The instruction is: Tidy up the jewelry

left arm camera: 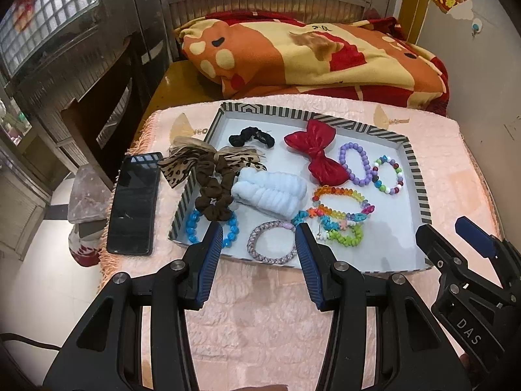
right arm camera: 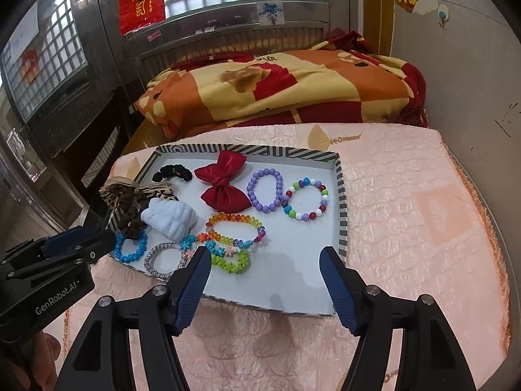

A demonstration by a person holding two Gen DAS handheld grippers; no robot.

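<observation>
- Shallow tray (left arm camera: 413, 159) with striped rim sits on a pink quilted mat (left arm camera: 247, 319); all jewelry lies inside it.
- Far side: black scrunchie (left arm camera: 250, 138), red bow (left arm camera: 314, 151), purple bead bracelet (left arm camera: 355, 167) touching a mixed-colour bead bracelet (left arm camera: 389, 176).
- Middle: white fluffy band (left arm camera: 270, 194), brown scrunchie (left arm camera: 213, 192) with a leopard-print ribbon draped over the left rim.
- Near side: blue bead bracelet (left arm camera: 197, 228), silvery braided ring (left arm camera: 270, 242), rainbow bracelets (left arm camera: 342, 210) overlapping.
- Left gripper (left arm camera: 259, 247): jaws apart, nothing between them, above the near rim.
- Right gripper (right arm camera: 263, 265): jaws spread wide, empty, over bare tray floor.
- Black phone (left arm camera: 133, 203) on the mat, left of the tray.
</observation>
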